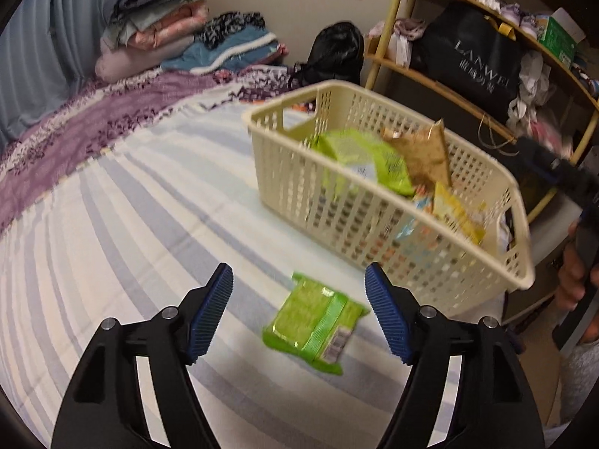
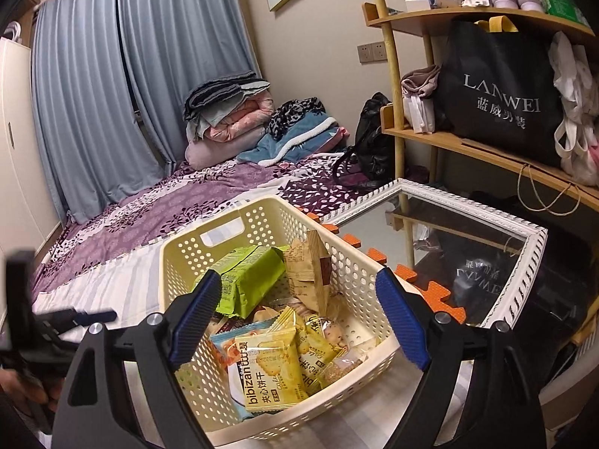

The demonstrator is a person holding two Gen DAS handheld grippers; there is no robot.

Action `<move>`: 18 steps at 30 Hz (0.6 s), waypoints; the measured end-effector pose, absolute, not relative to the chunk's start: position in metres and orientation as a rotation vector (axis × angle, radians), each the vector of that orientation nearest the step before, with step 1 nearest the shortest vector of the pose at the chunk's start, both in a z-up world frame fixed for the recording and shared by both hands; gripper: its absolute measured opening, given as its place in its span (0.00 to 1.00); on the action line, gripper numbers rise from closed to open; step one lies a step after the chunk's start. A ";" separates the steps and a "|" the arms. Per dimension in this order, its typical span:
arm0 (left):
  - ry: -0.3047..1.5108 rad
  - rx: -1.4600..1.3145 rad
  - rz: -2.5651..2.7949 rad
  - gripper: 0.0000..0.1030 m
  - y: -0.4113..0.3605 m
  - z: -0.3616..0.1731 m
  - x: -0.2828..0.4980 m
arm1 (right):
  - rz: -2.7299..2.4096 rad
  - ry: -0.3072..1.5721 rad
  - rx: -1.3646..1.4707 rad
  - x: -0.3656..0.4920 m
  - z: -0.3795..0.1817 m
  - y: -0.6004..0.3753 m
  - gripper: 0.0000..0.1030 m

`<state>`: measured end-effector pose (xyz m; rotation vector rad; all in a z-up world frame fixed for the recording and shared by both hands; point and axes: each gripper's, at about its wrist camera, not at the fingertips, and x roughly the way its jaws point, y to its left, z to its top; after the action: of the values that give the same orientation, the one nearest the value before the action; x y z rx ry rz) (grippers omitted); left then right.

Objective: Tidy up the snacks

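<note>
both grippers (image 1: 298,308) (image 2: 295,312) gape empty; cream basket (image 2: 370,262) holds green, tan and yellow snack packets (image 2: 275,366).

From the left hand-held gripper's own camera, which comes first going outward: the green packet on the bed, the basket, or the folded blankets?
1. Green packet: on the striped sheet, just ahead of the open left hand-held gripper.
2. Basket: farther out, to the right.
3. Folded blankets: farthest, upper left by the curtain.
</note>
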<state>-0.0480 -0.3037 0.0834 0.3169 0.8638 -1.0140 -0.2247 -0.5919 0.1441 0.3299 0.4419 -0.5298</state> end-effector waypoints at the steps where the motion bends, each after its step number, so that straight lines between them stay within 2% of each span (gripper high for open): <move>1: 0.875 0.321 -1.022 0.72 -0.304 0.077 -0.048 | -0.530 0.439 0.331 -0.225 0.145 -0.592 0.85; 9: 0.924 0.401 -1.081 0.72 -0.316 0.038 -0.053 | -0.531 0.442 0.340 -0.228 0.146 -0.593 0.89; 18: 0.903 0.485 -1.112 0.73 -0.324 0.029 -0.067 | -0.526 0.451 0.353 -0.227 0.143 -0.594 0.89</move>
<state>-0.0671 -0.3241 0.0285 0.4852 0.9032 -1.1119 -0.2267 -0.5942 0.1430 0.3525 0.4505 -0.5261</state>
